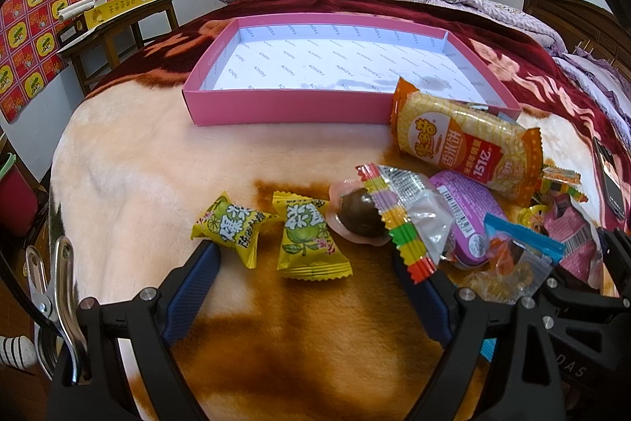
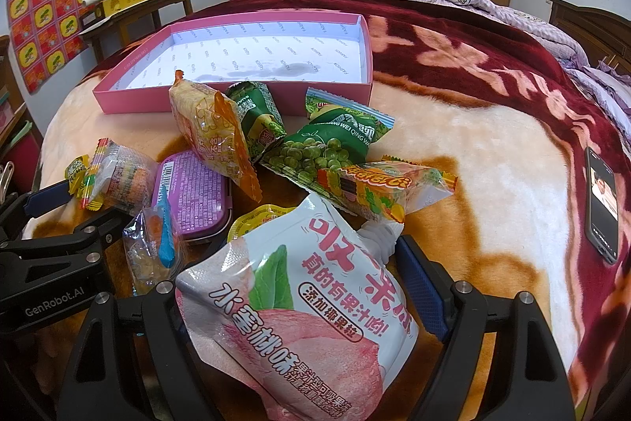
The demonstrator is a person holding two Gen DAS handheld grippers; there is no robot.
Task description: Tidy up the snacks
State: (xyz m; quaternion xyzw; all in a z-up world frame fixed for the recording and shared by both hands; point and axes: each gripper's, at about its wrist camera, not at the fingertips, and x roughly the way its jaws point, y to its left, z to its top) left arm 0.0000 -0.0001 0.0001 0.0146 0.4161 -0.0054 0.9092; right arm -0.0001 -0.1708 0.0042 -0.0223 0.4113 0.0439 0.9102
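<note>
Bedroom, plush blanket on bed (image 1: 130,160), shallow pink box (image 1: 284,103) white-lined, bright snack packets heaped before it, my right hand-held gripper (image 2: 307,263) clamping peach-printed pouch (image 2: 299,302), my left hand-held gripper (image 1: 303,263) spread wide near two yellow candies (image 1: 311,243).

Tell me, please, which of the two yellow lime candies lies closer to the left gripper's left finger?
The left-hand yellow candy, almost touching that finger's tip; its twin lies farther right, beside the chocolate ball.
</note>
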